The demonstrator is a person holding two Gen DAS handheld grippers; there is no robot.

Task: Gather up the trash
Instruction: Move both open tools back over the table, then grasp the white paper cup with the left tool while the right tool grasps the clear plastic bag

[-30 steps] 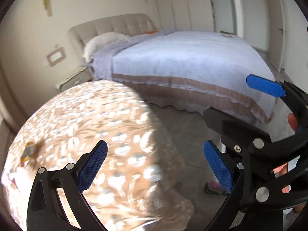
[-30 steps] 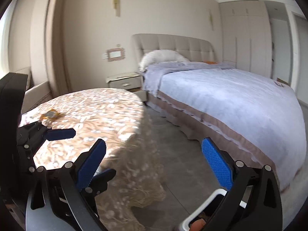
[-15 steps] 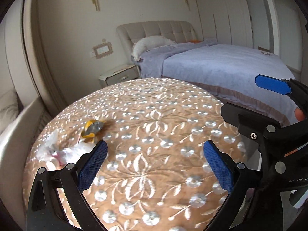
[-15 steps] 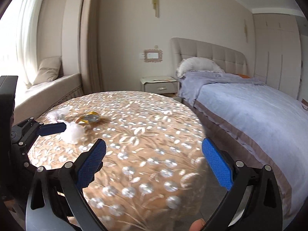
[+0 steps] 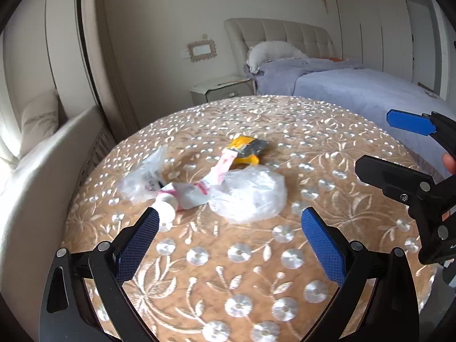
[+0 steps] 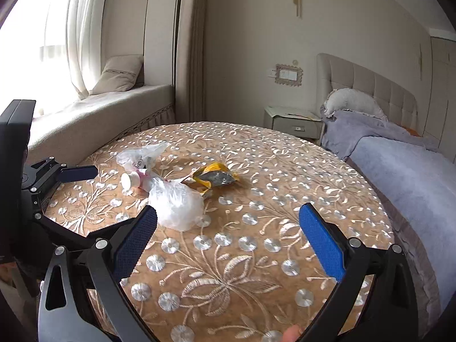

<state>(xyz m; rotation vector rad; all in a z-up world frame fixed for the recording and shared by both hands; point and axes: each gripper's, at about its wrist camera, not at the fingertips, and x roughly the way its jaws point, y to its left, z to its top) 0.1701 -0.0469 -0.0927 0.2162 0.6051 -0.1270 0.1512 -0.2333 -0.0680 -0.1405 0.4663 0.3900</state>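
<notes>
On a round table with a brown embroidered cloth [image 5: 228, 285] lies a cluster of trash. It holds a crumpled clear plastic bag [image 5: 250, 193], a pink and white tube [image 5: 182, 196], a second clear plastic scrap [image 5: 145, 173] and a yellow and grey snack wrapper [image 5: 248, 151]. My left gripper [image 5: 230, 242] stands open just short of the clear bag, with nothing in it. My right gripper [image 6: 228, 239] is open and empty too, to the right of the clear bag [image 6: 176, 205] and short of the wrapper [image 6: 213, 178].
A bed with a lilac cover [image 6: 413, 176] stands right of the table, with a nightstand [image 6: 293, 122] behind. A window seat with a cushion [image 6: 119, 77] runs along the left. A fingertip [image 6: 290, 335] shows at the bottom edge.
Both views have swung left from the bed and floor onto the table and closed in on it. The trash cluster now lies right ahead of both open grippers.
</notes>
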